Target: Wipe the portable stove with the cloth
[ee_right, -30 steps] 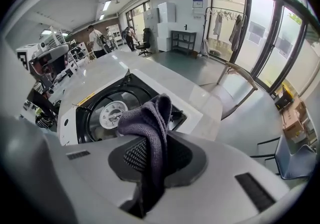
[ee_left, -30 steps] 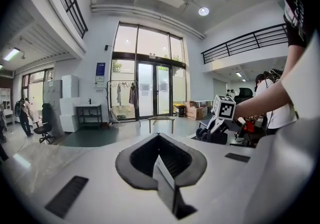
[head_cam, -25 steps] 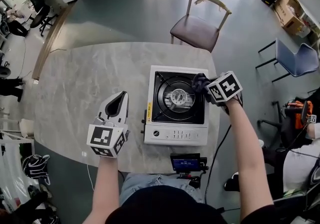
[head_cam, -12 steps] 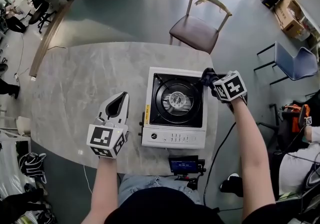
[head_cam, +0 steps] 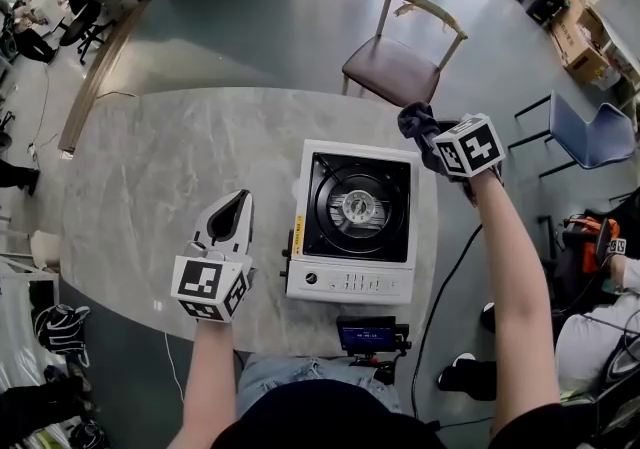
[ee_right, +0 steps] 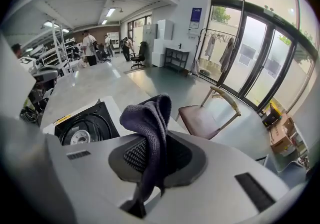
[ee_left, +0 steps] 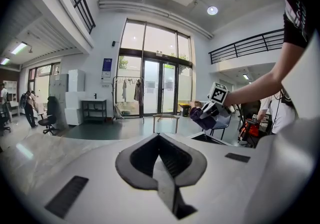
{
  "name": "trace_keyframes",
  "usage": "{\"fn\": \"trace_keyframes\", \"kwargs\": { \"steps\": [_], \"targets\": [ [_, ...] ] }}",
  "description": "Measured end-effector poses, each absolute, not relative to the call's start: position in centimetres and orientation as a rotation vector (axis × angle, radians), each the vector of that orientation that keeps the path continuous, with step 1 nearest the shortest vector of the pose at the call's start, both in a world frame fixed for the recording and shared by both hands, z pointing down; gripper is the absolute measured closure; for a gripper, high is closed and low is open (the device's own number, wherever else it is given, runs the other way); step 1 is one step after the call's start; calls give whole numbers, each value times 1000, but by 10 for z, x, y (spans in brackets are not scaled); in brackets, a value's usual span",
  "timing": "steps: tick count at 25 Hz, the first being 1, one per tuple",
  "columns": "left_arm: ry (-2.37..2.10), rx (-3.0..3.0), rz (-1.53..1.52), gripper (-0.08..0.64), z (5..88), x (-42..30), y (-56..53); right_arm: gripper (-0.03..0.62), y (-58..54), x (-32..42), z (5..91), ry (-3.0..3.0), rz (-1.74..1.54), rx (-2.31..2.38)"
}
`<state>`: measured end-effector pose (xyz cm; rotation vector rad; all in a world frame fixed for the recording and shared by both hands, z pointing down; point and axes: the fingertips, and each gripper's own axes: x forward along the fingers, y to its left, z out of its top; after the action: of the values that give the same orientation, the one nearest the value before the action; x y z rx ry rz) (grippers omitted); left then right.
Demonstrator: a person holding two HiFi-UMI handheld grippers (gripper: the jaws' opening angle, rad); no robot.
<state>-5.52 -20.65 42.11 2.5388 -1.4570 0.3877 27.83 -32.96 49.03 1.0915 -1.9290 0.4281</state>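
Note:
The white portable stove with its black burner top sits on the marble table, near the right edge. My right gripper is lifted off the stove's far right corner, shut on a dark purple cloth; in the right gripper view the cloth hangs bunched between the jaws, with the stove low at the left. To the left of the stove my left gripper rests over the table, jaws shut with nothing in them. In the left gripper view the right gripper with the cloth shows ahead.
A wooden chair with a brown seat stands beyond the table's far edge. A blue chair is at the right. A small screen device is clamped at the table's near edge, by the stove's knobs. A seated person is at the far right.
My right gripper has carried the cloth off the burner area, moving away and to the right, past the stove's far right corner and upward. The left gripper has stayed where it was.

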Motion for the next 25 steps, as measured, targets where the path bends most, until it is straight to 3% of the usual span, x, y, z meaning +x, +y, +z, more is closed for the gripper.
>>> {"fn": "trace_keyframes", "kwargs": {
  "steps": [5, 17, 25],
  "targets": [
    [-1483, 2508, 379, 549, 424, -65, -208, 526, -349, 263, 494, -1997, 578, 1133],
    [-1515, 2456, 344, 549, 432, -79, -212, 528, -332, 243, 564, -1810, 593, 891],
    [-1530, 2426, 314, 549, 435, -83, -213, 528, -322, 221, 560, -1813, 652, 715]
  ]
}}
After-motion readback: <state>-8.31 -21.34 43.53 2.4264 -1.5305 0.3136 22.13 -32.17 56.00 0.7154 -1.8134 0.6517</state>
